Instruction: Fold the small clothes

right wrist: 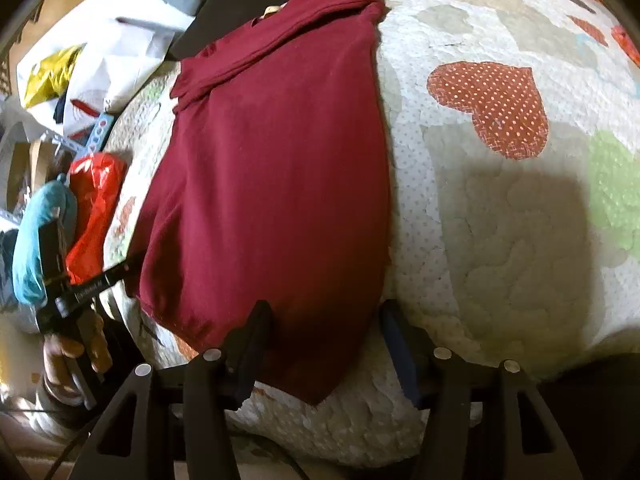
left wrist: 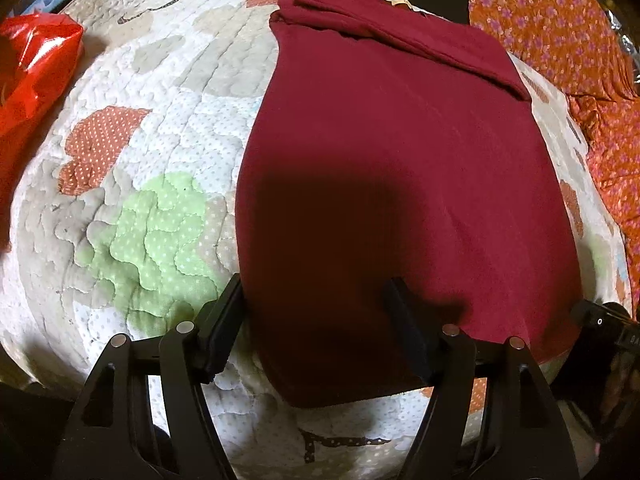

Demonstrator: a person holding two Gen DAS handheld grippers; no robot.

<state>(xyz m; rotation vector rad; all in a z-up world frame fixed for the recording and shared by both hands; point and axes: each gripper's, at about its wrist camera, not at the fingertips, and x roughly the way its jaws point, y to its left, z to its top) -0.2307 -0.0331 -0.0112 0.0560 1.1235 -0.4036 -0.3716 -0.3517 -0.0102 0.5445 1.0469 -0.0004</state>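
A maroon garment [left wrist: 392, 168] lies flat on a patchwork quilt [left wrist: 140, 168], folded into a long panel with a sleeve folded across its far end. My left gripper [left wrist: 316, 302] is open over the panel's near left corner. One finger is at the cloth's edge and the other is on top of the cloth. In the right wrist view the same maroon garment [right wrist: 272, 168] runs away from me. My right gripper [right wrist: 324, 320] is open astride its near right corner, and the pads do not pinch the cloth.
A red plastic bag [left wrist: 36, 72] lies left of the quilt, and orange floral fabric [left wrist: 560, 40] lies to its right. The right wrist view shows the quilt [right wrist: 500, 220], the red bag [right wrist: 96, 208], a teal bundle [right wrist: 40, 232], white bags [right wrist: 120, 64] and a hand [right wrist: 76, 352] on the other gripper.
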